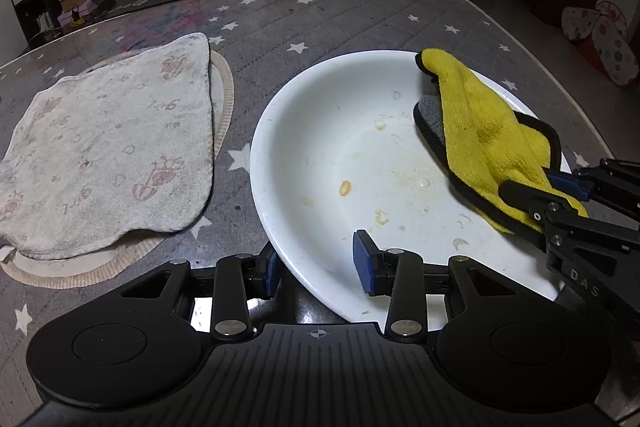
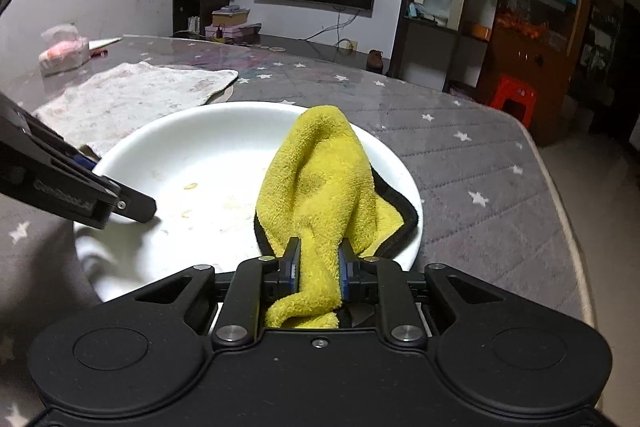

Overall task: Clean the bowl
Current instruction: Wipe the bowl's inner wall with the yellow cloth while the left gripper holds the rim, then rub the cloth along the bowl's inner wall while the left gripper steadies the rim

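Pinching the yellow cloth, right fingers hide its bunched end; left fingers straddle the bowl rim.

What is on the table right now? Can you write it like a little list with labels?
bowl: white bowl, brownish stains inside
yellow cloth: yellow cloth lying in the bowl
right gripper: right gripper shut on the yellow cloth
left gripper: left gripper straddles the bowl's near rim, one finger inside, one outside
towel: pale patterned towel flat beside the bowl
table: grey star-print cover
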Tool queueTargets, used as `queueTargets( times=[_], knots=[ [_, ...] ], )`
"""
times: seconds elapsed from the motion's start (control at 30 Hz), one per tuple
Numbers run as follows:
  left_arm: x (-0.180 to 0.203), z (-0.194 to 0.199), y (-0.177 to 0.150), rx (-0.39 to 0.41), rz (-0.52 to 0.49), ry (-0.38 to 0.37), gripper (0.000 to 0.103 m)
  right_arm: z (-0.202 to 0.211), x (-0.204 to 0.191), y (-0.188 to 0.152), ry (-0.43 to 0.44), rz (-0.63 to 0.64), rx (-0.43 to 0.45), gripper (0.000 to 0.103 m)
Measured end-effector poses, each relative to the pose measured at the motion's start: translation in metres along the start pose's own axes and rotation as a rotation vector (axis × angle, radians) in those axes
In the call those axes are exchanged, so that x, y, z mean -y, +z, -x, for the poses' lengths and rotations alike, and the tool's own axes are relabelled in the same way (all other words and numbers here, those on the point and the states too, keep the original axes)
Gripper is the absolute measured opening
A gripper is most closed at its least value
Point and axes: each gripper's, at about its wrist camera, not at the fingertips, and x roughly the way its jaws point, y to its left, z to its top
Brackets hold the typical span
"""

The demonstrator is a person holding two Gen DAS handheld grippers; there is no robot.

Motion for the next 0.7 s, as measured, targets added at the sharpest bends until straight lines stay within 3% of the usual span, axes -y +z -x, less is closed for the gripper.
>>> queueTargets(
  times=[0.33, 0.7],
  knots=[
    [0.001, -0.001, 0.001, 0.002, 0.002, 0.013, 0.041, 0.013, -0.01, -0.001, 0.064, -0.068, -0.036, 0.019],
    [0.002, 0.0, 0.002, 0.007, -0.052, 0.026, 0.041, 0.014, -0.01, -0.001, 0.049, 0.008, -0.031, 0.019]
  ],
)
